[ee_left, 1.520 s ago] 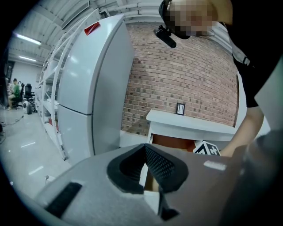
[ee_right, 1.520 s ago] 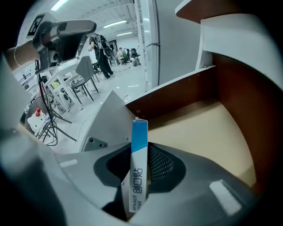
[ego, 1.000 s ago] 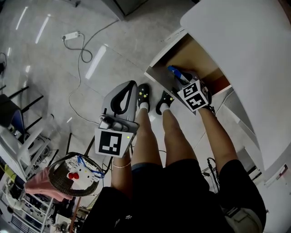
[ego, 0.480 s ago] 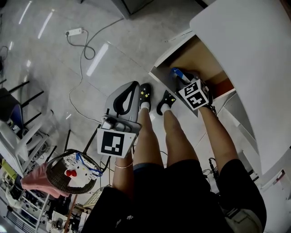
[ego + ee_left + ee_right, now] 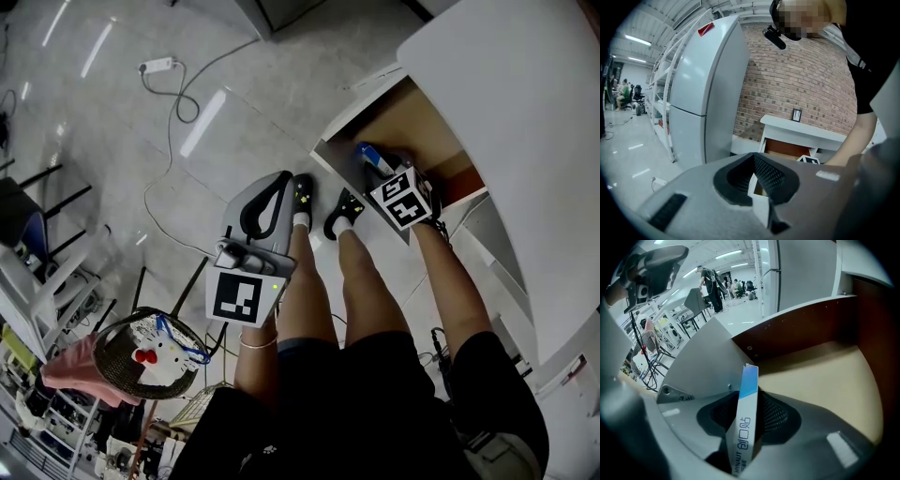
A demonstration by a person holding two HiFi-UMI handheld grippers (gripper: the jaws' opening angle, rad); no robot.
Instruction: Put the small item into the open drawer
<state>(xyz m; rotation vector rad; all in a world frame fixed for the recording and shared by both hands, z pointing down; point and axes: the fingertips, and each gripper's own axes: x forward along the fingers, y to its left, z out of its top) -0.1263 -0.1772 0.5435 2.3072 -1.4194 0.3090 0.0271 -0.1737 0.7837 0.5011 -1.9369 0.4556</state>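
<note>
A slim white-and-blue box stands on edge between the jaws of my right gripper. Those jaws have just been opening, and dark gaps show on both sides of the box. In the head view the right gripper points steeply down into the open drawer, with the box's blue end sticking out of it. The drawer's pale wooden floor lies right below. My left gripper hangs over the floor beside the person's legs, jaw tips together and nothing in them. In its own view the left gripper faces the drawer from a distance.
The drawer juts from a white cabinet. The person's shoes stand just left of the drawer front. A power strip with its cable lies on the tiled floor. A wire basket with a toy sits lower left. A grey fridge stands beyond.
Both grippers keep their places, the right one over the drawer with the box. Only the head view has shifted slightly.
</note>
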